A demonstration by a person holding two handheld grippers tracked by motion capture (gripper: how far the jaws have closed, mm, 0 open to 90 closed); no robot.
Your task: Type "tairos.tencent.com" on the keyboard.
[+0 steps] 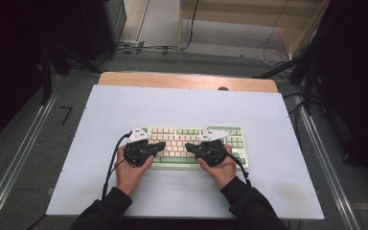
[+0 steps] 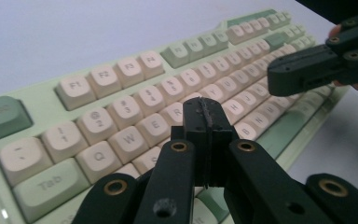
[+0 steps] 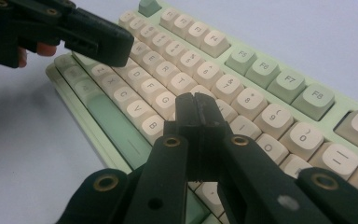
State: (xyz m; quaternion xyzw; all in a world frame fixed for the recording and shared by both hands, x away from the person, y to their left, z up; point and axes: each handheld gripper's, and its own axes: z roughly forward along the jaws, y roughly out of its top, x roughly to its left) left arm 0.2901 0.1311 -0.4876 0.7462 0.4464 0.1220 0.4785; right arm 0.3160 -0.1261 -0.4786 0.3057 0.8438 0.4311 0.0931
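A: Where's the keyboard [image 1: 194, 143]?

B: Flat on the white table [image 1: 124, 105], near-centre, a bit towards the person's side. Pale green case w/ cream keys, green F-row blocks & spacebar. Long edge runs left-right in the high view.

A: Hands?

B: Both forearms in dark sleeves [image 1: 108, 208] come up from the bottom edge, angled inward. Left hand [image 1: 129, 170] wraps the left gripper [image 1: 160, 145] over the kbd's left end; right hand [image 1: 223, 167] wraps the right gripper [image 1: 189, 146] nearer the middle-right. Tips point at each other across the key rows, near but apart. Cable [image 1: 111, 163] loops off the left one towards the table's near edge.

A: Left gripper state?

B: Clenched, nothing between. In the left gripper view the two black jaws are pressed flat together, tip [image 2: 206, 114] over the letter rows around E/R, low over the keys; can't tell if touching a cap. Right gripper [image 2: 307, 70] shows farther off at upper right, over the keys.

A: Right one?

B: Same, jaws pinched closed on nothing. In the right gripper view its tip [image 3: 196, 109] sits over the G/H/B area, just above the spacebar [image 3: 116, 126]. Contact w/ keys: can't tell. Left gripper [image 3: 100, 39] shows at upper left, over the kbd's left side, jaws together too
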